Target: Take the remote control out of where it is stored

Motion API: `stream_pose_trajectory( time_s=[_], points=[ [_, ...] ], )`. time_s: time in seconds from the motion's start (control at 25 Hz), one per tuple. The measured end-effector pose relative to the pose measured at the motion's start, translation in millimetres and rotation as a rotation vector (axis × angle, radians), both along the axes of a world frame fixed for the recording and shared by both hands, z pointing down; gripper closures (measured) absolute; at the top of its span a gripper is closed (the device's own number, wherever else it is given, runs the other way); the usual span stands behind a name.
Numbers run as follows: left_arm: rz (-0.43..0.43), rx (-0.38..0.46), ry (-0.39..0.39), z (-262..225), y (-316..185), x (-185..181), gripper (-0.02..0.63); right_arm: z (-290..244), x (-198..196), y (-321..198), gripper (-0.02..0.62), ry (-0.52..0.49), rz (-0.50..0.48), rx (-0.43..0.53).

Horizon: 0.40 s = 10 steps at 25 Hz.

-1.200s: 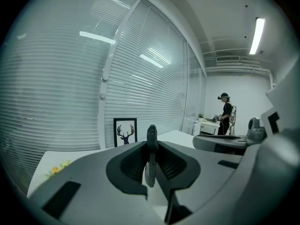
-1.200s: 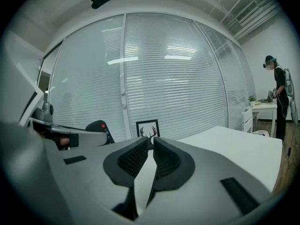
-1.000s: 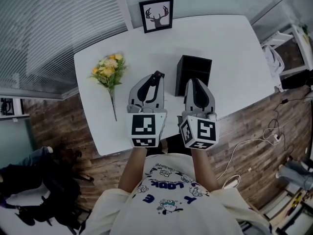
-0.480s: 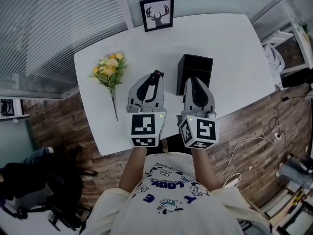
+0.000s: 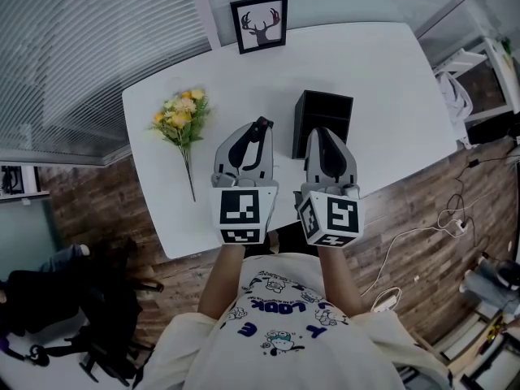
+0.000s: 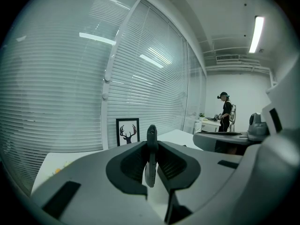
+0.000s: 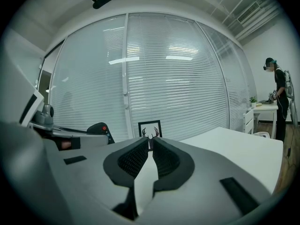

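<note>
A slim dark remote control (image 5: 262,125) with a red button (image 7: 104,128) stands edge-on between the pads of my left gripper (image 5: 258,130), held over the white table (image 5: 382,80). In the left gripper view the remote (image 6: 151,153) fills the gap of my left gripper (image 6: 151,142). A black open-topped box (image 5: 322,120) stands on the table just right of it. My right gripper (image 5: 322,134) hovers at the box's near side. Its jaws (image 7: 151,140) are closed together with nothing between them.
A bunch of yellow flowers (image 5: 182,116) lies at the table's left. A framed deer picture (image 5: 260,24) leans at the far edge against the slatted blinds. Another person (image 6: 227,111) stands at a desk far off to the right. Cables run across the wooden floor (image 5: 422,234).
</note>
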<state>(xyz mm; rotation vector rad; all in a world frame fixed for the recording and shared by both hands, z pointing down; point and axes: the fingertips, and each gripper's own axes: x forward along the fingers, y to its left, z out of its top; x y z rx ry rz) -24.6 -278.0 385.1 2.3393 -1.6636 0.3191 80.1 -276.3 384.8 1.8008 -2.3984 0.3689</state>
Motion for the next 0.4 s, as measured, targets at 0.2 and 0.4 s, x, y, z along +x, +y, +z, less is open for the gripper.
stream_pose_trajectory(
  time_s=[0.2, 0.4],
  points=[
    [-0.001, 0.002, -0.001, 0.5, -0.8, 0.8, 0.537, 1.3, 1.4, -0.5, 0.545, 0.001, 0.002, 0.001],
    [0.0, 0.002, -0.004, -0.7, -0.1, 1.7, 0.537, 1.0, 1.4, 0.1, 0.545, -0.001, 0.0, -0.001]
  ],
)
